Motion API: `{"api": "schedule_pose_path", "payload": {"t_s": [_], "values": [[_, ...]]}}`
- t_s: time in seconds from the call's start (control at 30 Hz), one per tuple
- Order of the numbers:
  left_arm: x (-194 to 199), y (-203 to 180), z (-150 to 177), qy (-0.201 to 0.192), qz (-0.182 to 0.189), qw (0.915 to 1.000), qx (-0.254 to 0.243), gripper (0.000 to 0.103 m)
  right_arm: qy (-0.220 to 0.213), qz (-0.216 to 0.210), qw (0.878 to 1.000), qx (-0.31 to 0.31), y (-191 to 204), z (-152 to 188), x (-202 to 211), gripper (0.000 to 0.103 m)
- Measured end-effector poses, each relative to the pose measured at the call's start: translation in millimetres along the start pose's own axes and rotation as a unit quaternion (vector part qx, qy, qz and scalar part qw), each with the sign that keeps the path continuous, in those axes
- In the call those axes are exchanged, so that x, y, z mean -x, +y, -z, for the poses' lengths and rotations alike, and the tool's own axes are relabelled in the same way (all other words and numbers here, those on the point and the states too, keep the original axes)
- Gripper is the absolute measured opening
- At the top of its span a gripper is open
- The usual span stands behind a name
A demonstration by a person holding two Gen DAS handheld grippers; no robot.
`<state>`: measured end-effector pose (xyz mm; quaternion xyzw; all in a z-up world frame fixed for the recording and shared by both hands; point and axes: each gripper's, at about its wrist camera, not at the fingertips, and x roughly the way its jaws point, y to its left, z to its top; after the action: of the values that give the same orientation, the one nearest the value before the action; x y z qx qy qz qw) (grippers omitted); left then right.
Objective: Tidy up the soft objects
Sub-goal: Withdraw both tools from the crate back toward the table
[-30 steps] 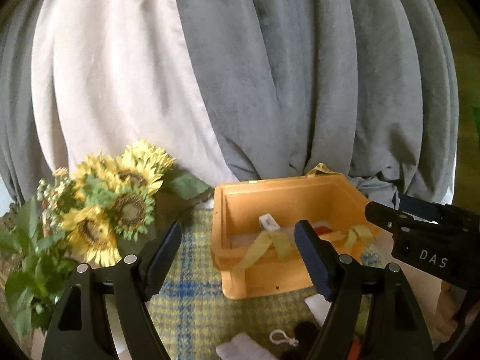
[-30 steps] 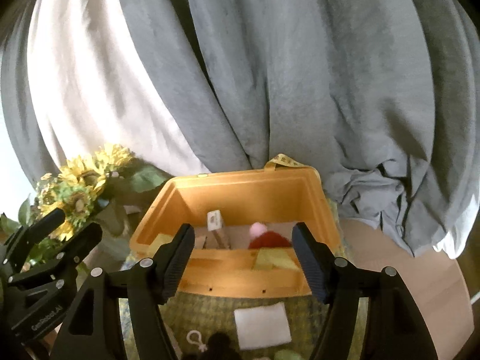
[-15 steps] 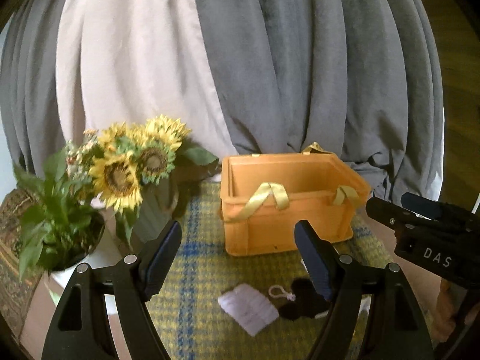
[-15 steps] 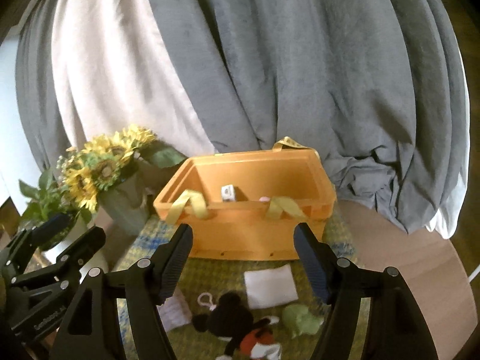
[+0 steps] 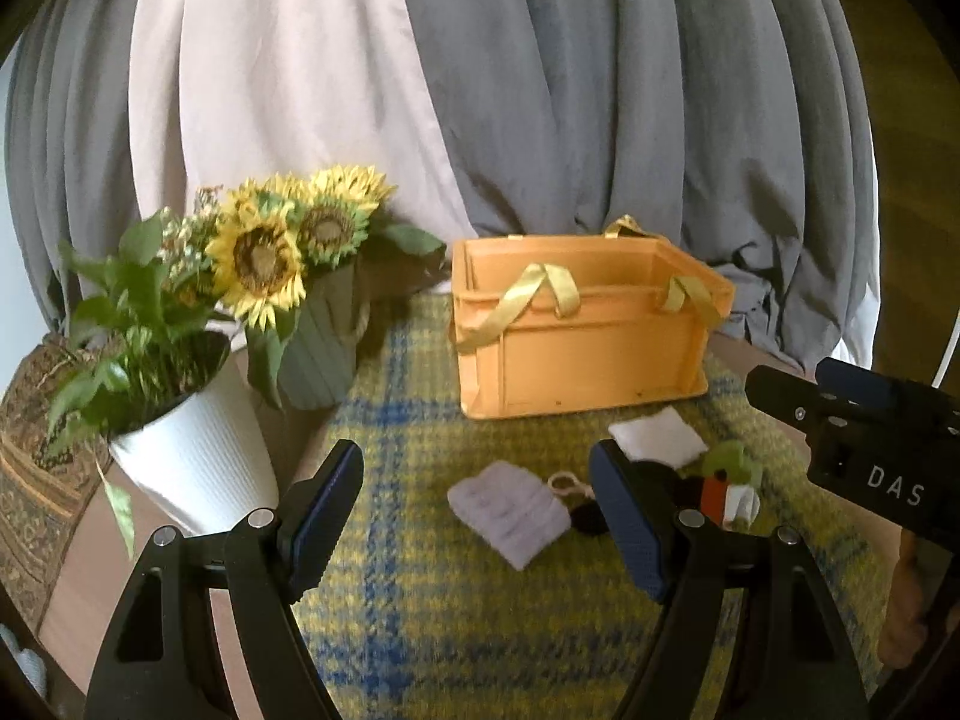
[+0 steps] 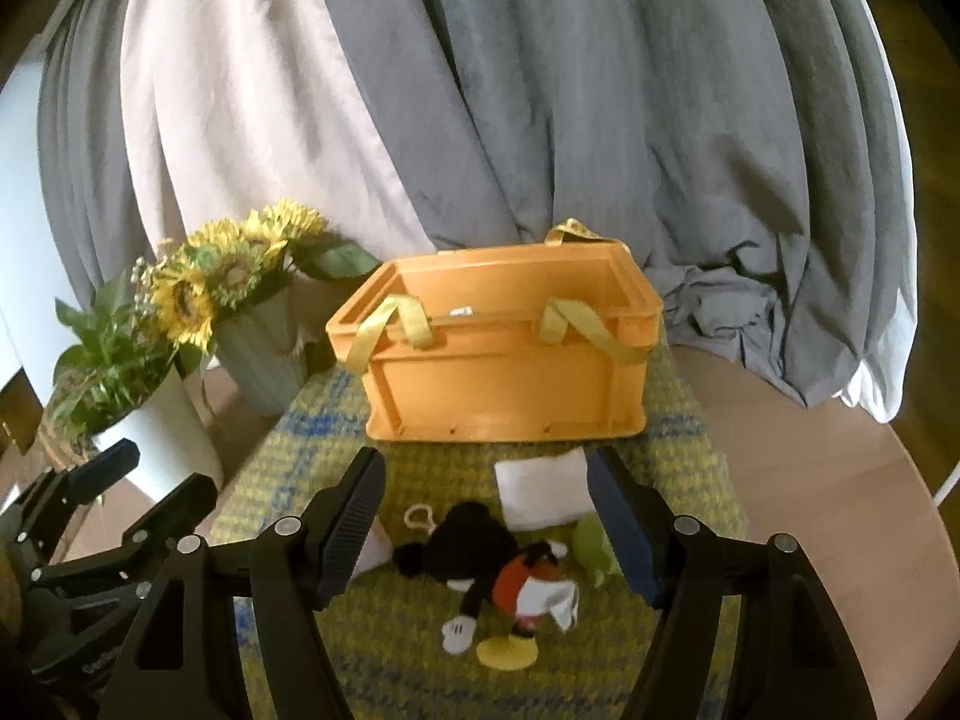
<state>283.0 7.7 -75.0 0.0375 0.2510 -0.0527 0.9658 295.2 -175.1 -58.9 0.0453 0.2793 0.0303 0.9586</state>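
Both grippers, left gripper (image 5: 477,516) and right gripper (image 6: 487,516), hover with jaws spread and empty before the orange crate (image 6: 510,360); next, probably pinch the mouse plush (image 6: 480,564).

Place: a home, likely a living room | Signs: grey and pale curtains (image 5: 540,90) hanging behind | sunflowers (image 5: 264,258) in a vase, potted plant (image 5: 138,324) | plaid cloth (image 5: 420,600) over a wooden table (image 6: 840,510)

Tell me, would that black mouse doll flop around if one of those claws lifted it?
Probably. The mouse doll lies sprawled on the checked mat, limbs splayed, so it looks limp and would likely dangle. It seems plush, so likely light and easy to squeeze. The open right gripper hovers over it.
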Motion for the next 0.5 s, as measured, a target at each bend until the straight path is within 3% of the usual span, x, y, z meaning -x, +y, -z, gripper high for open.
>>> {"api": "schedule_pose_path", "payload": {"t_s": [0.5], "values": [[-20, -4, 40, 0.032, 0.018, 0.9993, 0.0, 0.074, 0.043, 0.003, 0.999, -0.031, -8, 50, -21, 0.071]]}}
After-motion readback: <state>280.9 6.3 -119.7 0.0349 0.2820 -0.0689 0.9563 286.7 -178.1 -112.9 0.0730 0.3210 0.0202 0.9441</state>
